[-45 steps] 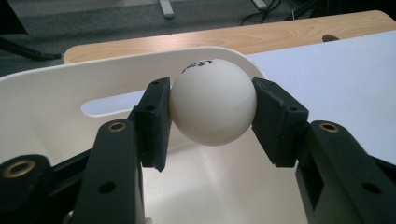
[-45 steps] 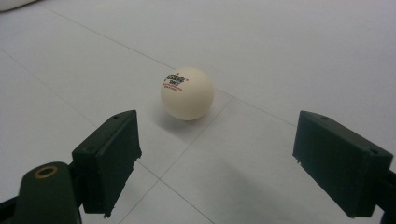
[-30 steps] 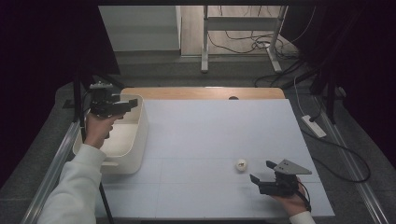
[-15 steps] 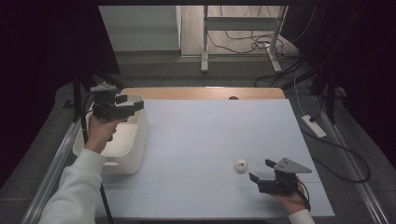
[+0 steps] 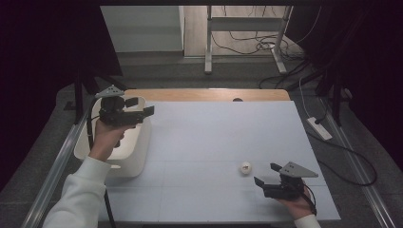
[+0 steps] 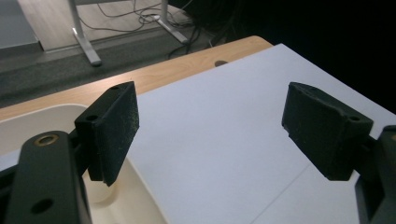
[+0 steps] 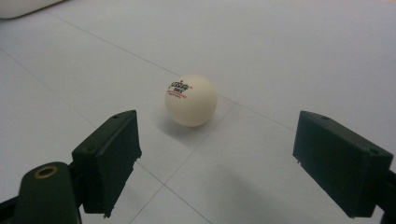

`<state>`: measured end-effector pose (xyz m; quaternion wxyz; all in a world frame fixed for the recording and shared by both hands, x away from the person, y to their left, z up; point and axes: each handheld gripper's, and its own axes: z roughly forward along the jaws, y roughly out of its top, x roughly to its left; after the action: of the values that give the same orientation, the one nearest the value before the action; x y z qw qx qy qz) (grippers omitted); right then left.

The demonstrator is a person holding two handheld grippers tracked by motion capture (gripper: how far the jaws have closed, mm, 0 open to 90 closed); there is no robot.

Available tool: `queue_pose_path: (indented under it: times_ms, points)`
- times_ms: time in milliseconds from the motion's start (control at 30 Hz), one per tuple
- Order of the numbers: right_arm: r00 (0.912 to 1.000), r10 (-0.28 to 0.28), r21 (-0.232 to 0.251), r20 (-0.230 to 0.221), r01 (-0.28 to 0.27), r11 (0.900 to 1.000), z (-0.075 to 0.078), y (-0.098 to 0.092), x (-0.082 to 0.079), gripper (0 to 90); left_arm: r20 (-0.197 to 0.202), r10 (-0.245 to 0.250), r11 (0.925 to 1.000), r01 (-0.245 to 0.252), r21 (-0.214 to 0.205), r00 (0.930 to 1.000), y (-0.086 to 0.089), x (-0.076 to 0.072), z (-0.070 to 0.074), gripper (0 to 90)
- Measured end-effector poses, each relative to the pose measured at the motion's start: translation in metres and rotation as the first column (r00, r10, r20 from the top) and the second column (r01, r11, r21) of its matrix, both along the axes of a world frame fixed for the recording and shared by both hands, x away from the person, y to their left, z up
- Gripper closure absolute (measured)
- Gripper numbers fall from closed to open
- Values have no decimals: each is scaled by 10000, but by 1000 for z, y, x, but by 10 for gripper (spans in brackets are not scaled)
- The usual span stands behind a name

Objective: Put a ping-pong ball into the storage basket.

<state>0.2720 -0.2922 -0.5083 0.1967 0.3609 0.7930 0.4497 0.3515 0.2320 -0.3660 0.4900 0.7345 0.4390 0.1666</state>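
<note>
One ball (image 5: 245,167) is on the white table (image 5: 223,137), and as I judge it, your work is to bring it into the cream bin (image 5: 134,159) at the left edge. This main part is not yet done: the ball rests free on the surface, with nothing touching it.

Your right gripper (image 5: 266,175) lies low on the table near the front right corner, just beside the ball and pointing at it. In the right gripper view the ball (image 7: 191,100) sits a little ahead of the two pads and between their lines, and the jaws stand wide apart with nothing held. So the approach looks nearly complete, but the closing on the ball, the lift and the carry across are all left.

Your left gripper (image 5: 141,106) is raised over the bin, with its jaws pointing toward the middle of the table. Its jaws are also apart, and the left gripper view shows only the table and the bin wall (image 6: 140,205) between the pads (image 6: 114,128), so it holds nothing. What is inside the bin I cannot see well; it seems to be empty.
</note>
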Motion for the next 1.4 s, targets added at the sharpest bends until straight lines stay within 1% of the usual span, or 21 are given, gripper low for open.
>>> queue_pose_path:
  times_ms: [33, 100, 133, 267, 467, 667, 1000, 1267, 1400]
  points:
    - [10000, 3, -8, 2, -3, 10000, 0, 0, 0, 143, -15, -23, 10000, 23, 73, 10000, -1, -1, 0, 198]
    - [10000, -30, -25, 10, 30, 10000, 0, -1, -1, 143, 42, -66, 10000, 66, 14, 10000, -3, -2, 1, 198]
    - [10000, -45, 34, 6, 45, 10000, 0, -2, -1, 144, 69, -110, 9999, 111, -81, 9999, -4, -3, 2, 199]
    - [10000, -50, -50, 20, 51, 10000, 0, -1, 0, 143, 168, -322, 9994, 323, -87, 9993, -7, -6, 3, 201]
    - [10000, -51, -41, 21, 51, 10000, 0, 0, 0, 143, 180, -518, 9982, 523, -291, 9985, -10, -9, 2, 202]
    - [10000, -69, -82, 31, 70, 9999, 0, 0, -1, 143, 173, -781, 9953, 789, -558, 9968, -15, -10, 0, 204]
    - [10000, -80, -138, 25, 80, 9999, -1, -1, -1, 144, 334, -1223, 9907, 1241, -562, 9919, -31, -14, 2, 204]
    - [10000, -80, -82, 13, 80, 9999, 0, -1, -1, 144, 385, -1442, 9876, 1462, -573, 9888, -42, -17, 2, 204]
    - [10000, -86, -98, 20, 86, 9999, 0, -1, -1, 144, 448, -1667, 9842, 1690, -537, 9850, -49, -19, 3, 204]
